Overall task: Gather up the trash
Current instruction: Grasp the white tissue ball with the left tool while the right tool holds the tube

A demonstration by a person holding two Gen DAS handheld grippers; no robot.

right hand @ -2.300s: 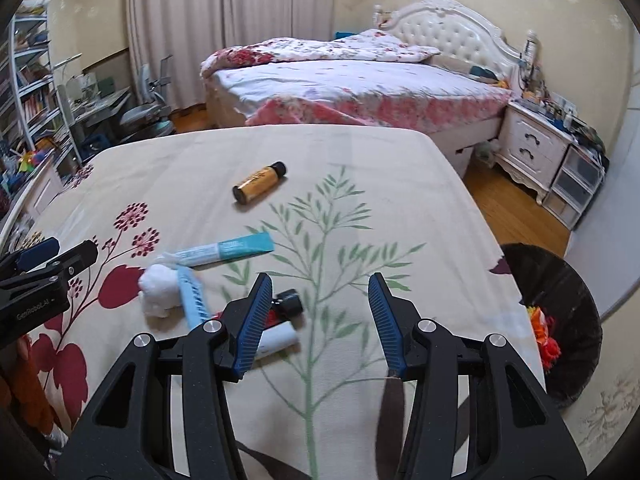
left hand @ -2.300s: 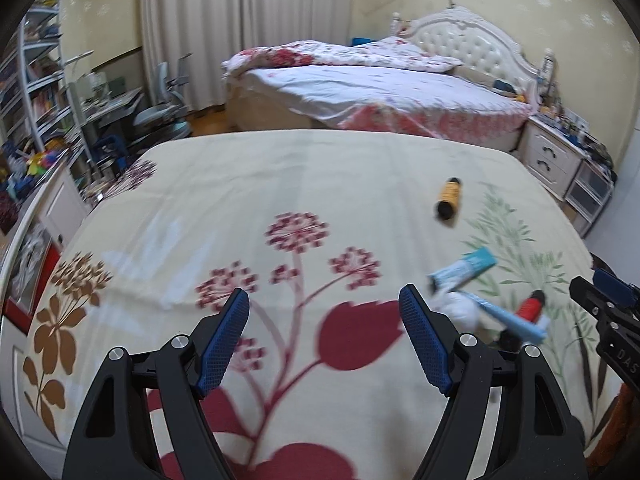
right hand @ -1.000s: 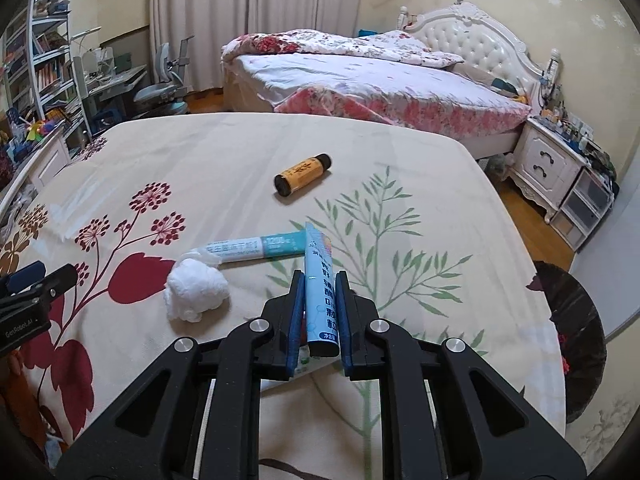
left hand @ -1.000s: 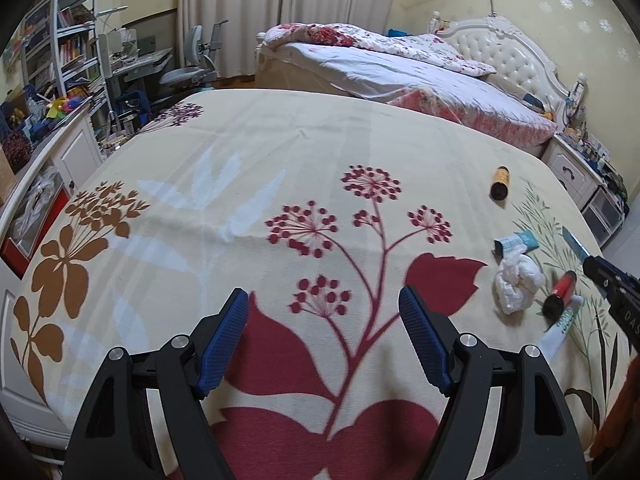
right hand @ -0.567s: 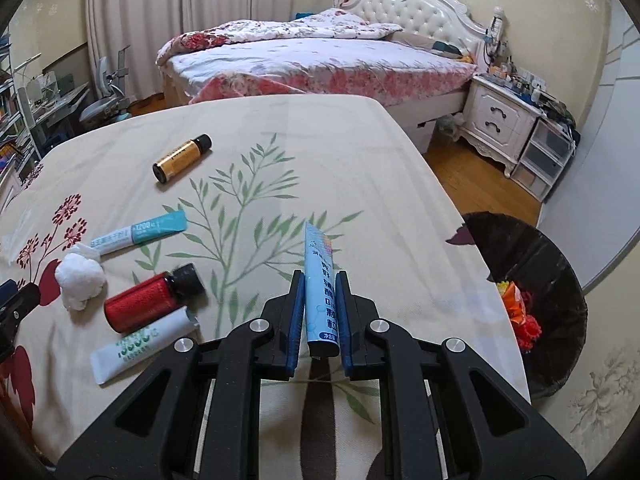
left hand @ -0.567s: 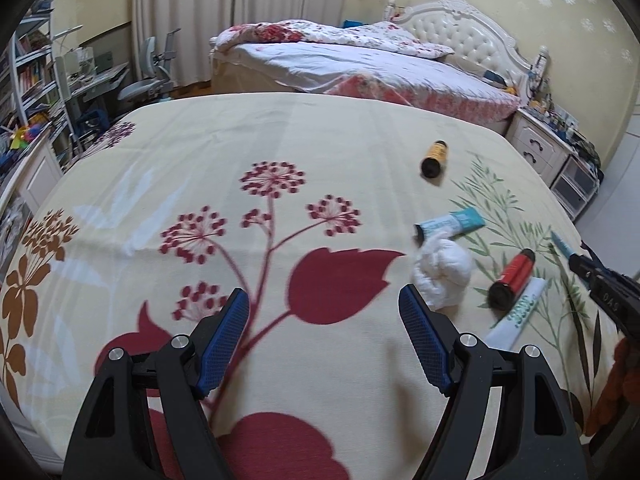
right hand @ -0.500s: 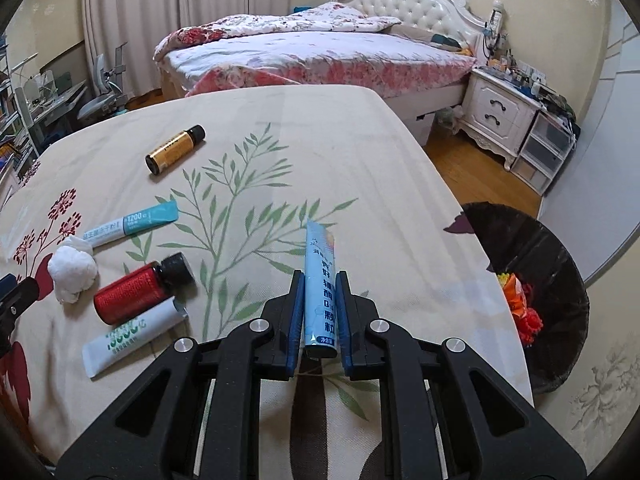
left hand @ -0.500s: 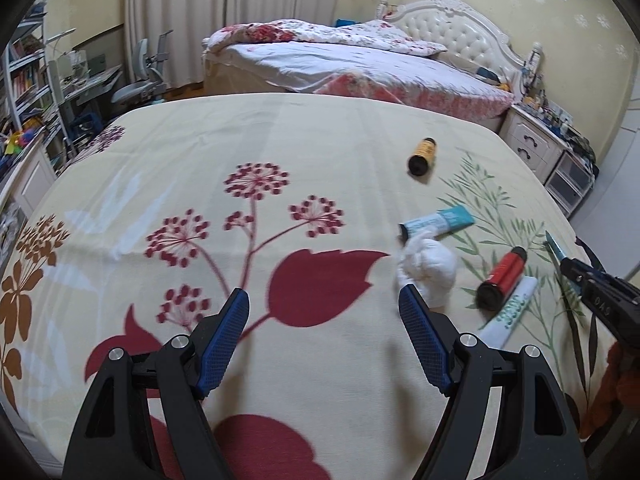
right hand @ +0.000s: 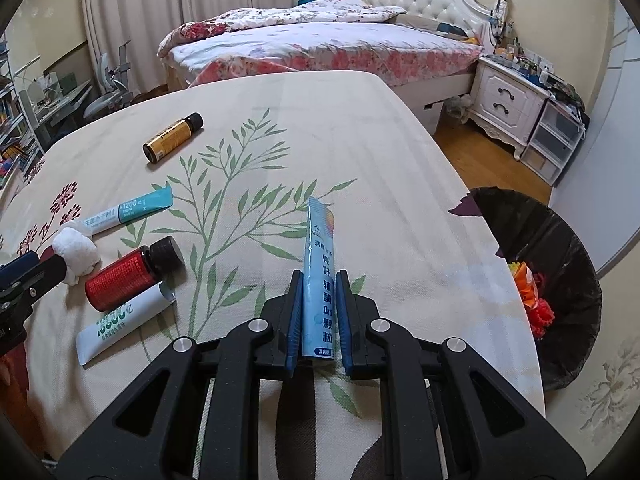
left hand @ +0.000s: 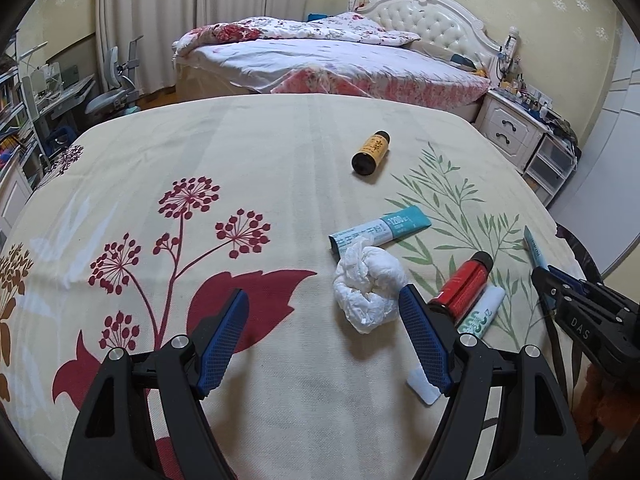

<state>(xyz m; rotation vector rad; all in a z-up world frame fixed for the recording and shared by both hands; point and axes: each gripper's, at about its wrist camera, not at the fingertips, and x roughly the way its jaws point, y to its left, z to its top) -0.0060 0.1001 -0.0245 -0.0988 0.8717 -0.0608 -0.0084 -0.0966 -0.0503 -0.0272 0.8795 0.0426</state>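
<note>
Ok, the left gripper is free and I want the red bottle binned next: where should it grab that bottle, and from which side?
Grip the red bottle across the middle of its round body, coming down from above with the left gripper turned crosswise to it. It lies flat, black cap pointing away, and the white sachet hugs its right side, so a low sideways approach looks blocked.

this is a bedroom in a home: a bed [left hand: 332,60] with a white tufted headboard [left hand: 428,14] and a rumpled floral quilt [right hand: 288,20] stands against a pale wall dotted with small flowers. a white nightstand [right hand: 506,108] crowded with small bottles sits beside it on a wooden floor [right hand: 480,156], and long pale curtains [left hand: 192,20] hang behind. to the left are a desk [left hand: 60,92], a grey swivel chair [left hand: 116,88] and shelves of books, and the near surface is covered with a cream flower-printed bedspread [left hand: 200,200].
</note>
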